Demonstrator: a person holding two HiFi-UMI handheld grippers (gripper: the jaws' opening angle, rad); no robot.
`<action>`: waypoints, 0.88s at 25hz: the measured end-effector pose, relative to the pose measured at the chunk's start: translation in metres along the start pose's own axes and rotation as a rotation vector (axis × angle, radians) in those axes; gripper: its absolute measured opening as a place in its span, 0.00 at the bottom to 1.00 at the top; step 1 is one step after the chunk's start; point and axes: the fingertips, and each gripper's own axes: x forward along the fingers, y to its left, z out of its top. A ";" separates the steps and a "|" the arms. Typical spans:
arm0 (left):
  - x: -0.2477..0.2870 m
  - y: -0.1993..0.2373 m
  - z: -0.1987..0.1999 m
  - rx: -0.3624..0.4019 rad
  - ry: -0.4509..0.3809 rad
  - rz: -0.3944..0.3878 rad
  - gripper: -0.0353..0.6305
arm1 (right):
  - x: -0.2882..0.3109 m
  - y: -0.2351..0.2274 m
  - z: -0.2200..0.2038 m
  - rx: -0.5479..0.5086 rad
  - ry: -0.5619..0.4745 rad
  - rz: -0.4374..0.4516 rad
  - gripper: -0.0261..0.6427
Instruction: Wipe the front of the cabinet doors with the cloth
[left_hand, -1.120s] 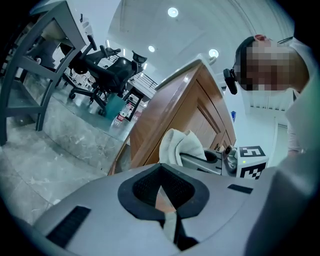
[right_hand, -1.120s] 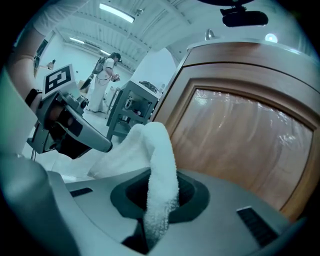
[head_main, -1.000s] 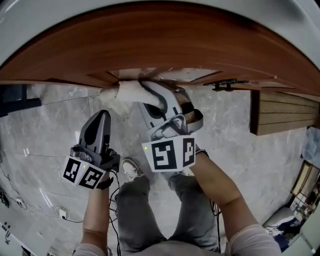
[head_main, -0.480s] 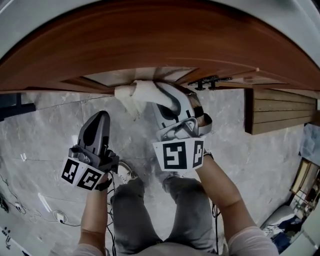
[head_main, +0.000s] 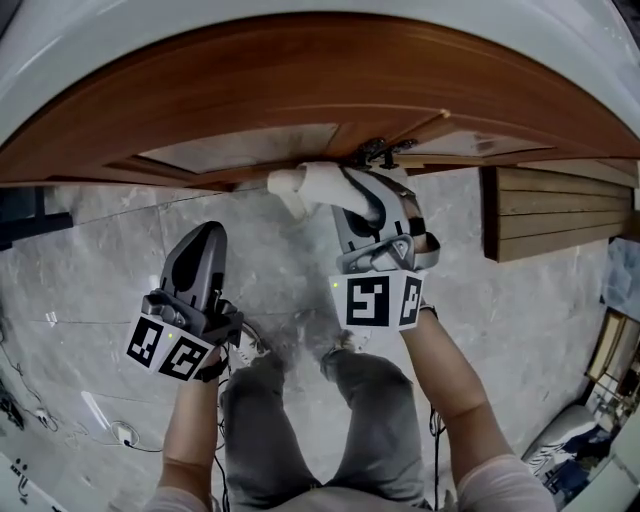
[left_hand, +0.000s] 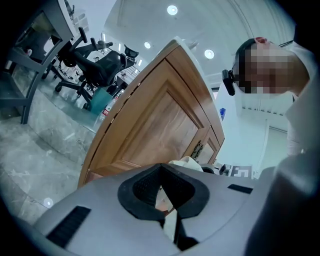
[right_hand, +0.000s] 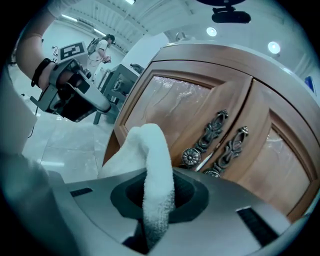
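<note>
Right gripper view alone shows jaws clamping the cloth (right_hand: 151, 165).

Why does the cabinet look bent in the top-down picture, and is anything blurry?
Head view: the wide lens bends the straight cabinet into an arc. Right gripper view: the near cloth looks slightly soft, the door handles sharp.

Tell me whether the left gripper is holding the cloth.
No: the cloth is pinched in the right gripper, while the left gripper has its jaws together on nothing.
</note>
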 end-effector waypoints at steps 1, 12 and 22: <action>0.001 -0.005 -0.001 -0.001 0.004 -0.003 0.08 | -0.003 -0.004 -0.004 0.003 0.008 -0.008 0.15; -0.011 -0.040 0.011 -0.022 0.033 -0.016 0.08 | -0.042 -0.020 0.005 0.011 0.052 -0.012 0.14; -0.043 -0.065 0.080 -0.047 0.026 0.002 0.08 | -0.076 -0.036 0.070 0.022 0.085 0.017 0.15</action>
